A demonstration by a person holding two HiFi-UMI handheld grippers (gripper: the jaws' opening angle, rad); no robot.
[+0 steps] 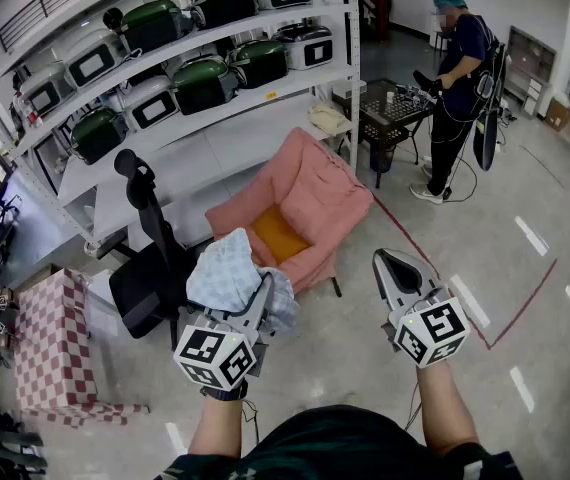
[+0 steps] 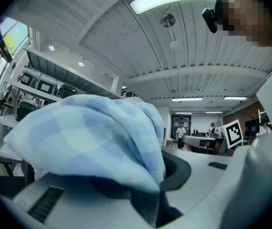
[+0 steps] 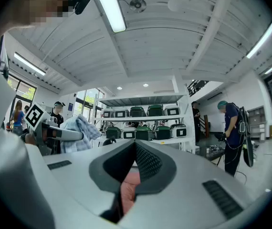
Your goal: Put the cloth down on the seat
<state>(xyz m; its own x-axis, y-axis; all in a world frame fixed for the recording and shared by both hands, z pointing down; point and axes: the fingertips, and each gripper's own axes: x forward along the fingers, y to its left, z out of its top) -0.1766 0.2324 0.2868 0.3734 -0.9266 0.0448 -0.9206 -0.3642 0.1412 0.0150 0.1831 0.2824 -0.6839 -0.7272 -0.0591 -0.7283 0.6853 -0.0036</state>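
"Why is the cloth bunched up on your left?"
"My left gripper (image 1: 263, 293) is clamped on the cloth (image 1: 227, 268) and holds it level to carry. The seat (image 1: 277, 236) is at one o'clock, still apart."
"And your right gripper (image 1: 390, 260)?"
"Closed on nothing, at three o'clock, leaving the way clear."

This is an open lab or workshop hall. A tall white metal shelving rack (image 1: 225, 148) carries rows of green and white electric cookers (image 1: 205, 83). In front of the rack, a pink fabric armchair (image 1: 310, 203) and a black office chair (image 1: 150, 273) stand on a grey concrete floor (image 1: 525, 188) marked with red tape lines (image 1: 520, 313). To the right of the rack, a person wearing cabled gear (image 1: 460, 78) works at a dark table (image 1: 390, 118).
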